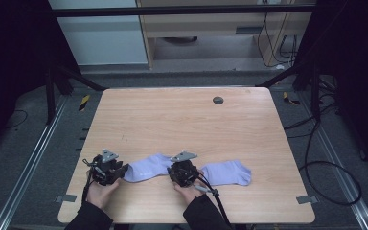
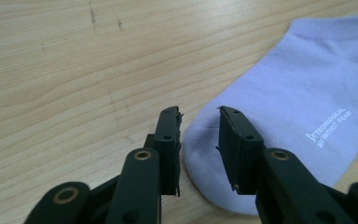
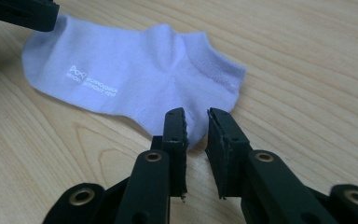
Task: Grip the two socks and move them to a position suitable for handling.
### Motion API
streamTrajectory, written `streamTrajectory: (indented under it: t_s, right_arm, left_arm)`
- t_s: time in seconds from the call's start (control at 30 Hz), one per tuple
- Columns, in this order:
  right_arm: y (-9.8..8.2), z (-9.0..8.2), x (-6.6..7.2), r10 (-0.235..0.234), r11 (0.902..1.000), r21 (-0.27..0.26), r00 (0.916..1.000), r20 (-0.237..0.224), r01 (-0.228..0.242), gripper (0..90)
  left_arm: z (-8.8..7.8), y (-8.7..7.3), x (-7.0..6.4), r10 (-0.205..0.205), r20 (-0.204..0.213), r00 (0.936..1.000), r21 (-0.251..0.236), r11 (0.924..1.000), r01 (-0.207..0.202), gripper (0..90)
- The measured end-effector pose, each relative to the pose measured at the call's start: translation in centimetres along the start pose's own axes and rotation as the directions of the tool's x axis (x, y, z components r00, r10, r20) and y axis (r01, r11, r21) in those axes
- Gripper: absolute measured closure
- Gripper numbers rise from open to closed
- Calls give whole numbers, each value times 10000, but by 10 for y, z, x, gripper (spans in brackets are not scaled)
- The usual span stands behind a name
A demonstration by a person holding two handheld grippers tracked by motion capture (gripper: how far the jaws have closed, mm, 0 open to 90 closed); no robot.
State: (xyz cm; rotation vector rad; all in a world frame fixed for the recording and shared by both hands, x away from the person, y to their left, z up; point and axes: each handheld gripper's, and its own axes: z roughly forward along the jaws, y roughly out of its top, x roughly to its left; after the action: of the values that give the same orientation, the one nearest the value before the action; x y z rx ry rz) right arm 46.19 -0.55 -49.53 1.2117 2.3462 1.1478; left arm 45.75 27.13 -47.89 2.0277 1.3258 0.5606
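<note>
Between the two hand-held grippers, flat on the tabletop [image 1: 182, 120]: one lilac sock [image 1: 148, 167], toe end at the left hand-held gripper [image 2: 200, 128], cuff end at the right hand-held gripper [image 3: 197, 128]. Just beyond the right hand-held gripper, on its outer side: a second lilac sock [image 1: 227, 172], its near end hidden behind the gripper body in the high view.

Left hand-held gripper: jaws apart, rounded toe lying in the gap between them, pads not pressing on the fabric. Right jaw covering a strip of the toe; sock's far end cut off by the frame edge in the left gripper view. White lettering on the sole, too small to read.

Right hand-held gripper: jaws parted by a narrower gap, tips just at the edge of the cuff, no cloth pinched. Whether the left pad brushes the hem: cannot tell. Top left corner of the right gripper view: a black piece of the other gripper, cut off, over the toe end. Small white logo and print near that end, illegible.

High view: both grippers' jaws hidden under grey three-cornered plates and hands; sleeves cut off at the bottom edge.
</note>
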Motion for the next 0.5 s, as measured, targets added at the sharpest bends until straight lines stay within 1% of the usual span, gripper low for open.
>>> streamTrajectory:
  t_s: [0.13,0.23,0.37,0.43,0.5]
  right_arm:
    - [6,-13,-5,-21,9989,-462,10000,-72,18,718]
    - [13,-27,-13,17,9964,-849,9998,-183,-32,687]
    - [19,-45,-30,214,9929,-1172,9998,-21,-215,654]
    - [21,-55,-40,440,9911,-1258,9990,100,-424,638]
    - [21,-64,-50,506,9902,-1314,9985,198,-475,611]
  left_arm:
    - [-8,2,0,-219,22,9998,-396,9990,220,641]
    - [-13,5,-1,-366,108,9993,-711,9968,373,617]
    - [-19,10,-5,-463,317,9984,-1029,9935,493,587]
    - [-22,13,-9,-370,403,9985,-1128,9928,413,578]
    - [-23,16,-13,-304,507,9982,-1176,9924,362,569]
